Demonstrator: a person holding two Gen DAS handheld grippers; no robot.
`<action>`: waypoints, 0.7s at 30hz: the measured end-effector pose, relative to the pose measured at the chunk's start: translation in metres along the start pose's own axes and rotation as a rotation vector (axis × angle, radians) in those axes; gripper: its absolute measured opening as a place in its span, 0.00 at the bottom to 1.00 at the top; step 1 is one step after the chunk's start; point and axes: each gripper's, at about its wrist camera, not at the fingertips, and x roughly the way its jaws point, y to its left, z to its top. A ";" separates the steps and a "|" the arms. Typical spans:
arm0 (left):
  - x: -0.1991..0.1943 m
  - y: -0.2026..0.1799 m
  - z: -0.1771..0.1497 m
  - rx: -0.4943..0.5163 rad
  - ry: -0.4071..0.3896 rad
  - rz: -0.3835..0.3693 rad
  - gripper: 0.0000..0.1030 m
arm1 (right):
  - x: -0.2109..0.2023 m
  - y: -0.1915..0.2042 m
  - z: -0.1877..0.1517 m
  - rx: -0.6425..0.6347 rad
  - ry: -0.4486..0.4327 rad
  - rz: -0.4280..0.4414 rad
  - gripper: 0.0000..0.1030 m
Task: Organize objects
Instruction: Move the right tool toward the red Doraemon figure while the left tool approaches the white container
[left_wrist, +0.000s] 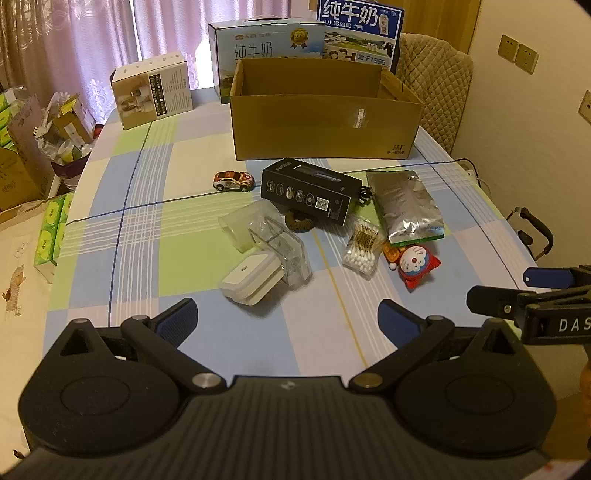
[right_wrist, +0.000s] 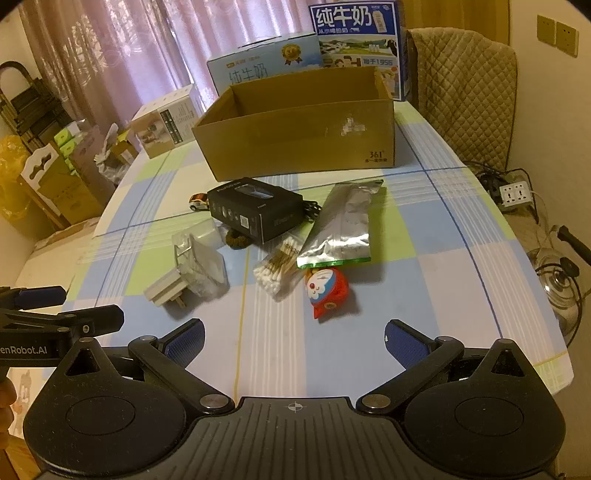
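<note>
An open brown cardboard box (left_wrist: 325, 125) (right_wrist: 303, 144) stands at the far side of the checked table. In front of it lie a toy car (left_wrist: 233, 181), a black product box (left_wrist: 310, 191) (right_wrist: 258, 208), a silver foil pouch (left_wrist: 408, 206) (right_wrist: 341, 225), a bag of cotton swabs (left_wrist: 362, 247) (right_wrist: 279, 271), a red Doraemon toy (left_wrist: 419, 264) (right_wrist: 327, 291), a white charger (left_wrist: 251, 282) (right_wrist: 166, 290) and clear plastic packaging (left_wrist: 273, 236) (right_wrist: 201, 264). My left gripper (left_wrist: 288, 321) and right gripper (right_wrist: 295, 341) are both open and empty, near the table's front edge.
Milk cartons (left_wrist: 266, 51) (right_wrist: 356, 40) and a small white box (left_wrist: 153, 90) stand behind and left of the cardboard box. Tissue packs (left_wrist: 51, 236) hang at the left edge. A padded chair (right_wrist: 465, 96) and a power strip (right_wrist: 515, 194) are at the right.
</note>
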 end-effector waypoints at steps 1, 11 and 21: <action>0.000 -0.001 -0.001 -0.001 -0.001 0.001 0.99 | 0.000 0.001 0.000 -0.001 -0.001 0.001 0.98; 0.006 0.002 -0.001 -0.015 0.002 0.020 0.99 | 0.011 0.001 0.008 -0.023 0.010 0.014 0.98; 0.016 0.008 0.005 -0.028 0.023 0.029 0.99 | 0.022 -0.004 0.015 -0.015 0.025 0.028 0.98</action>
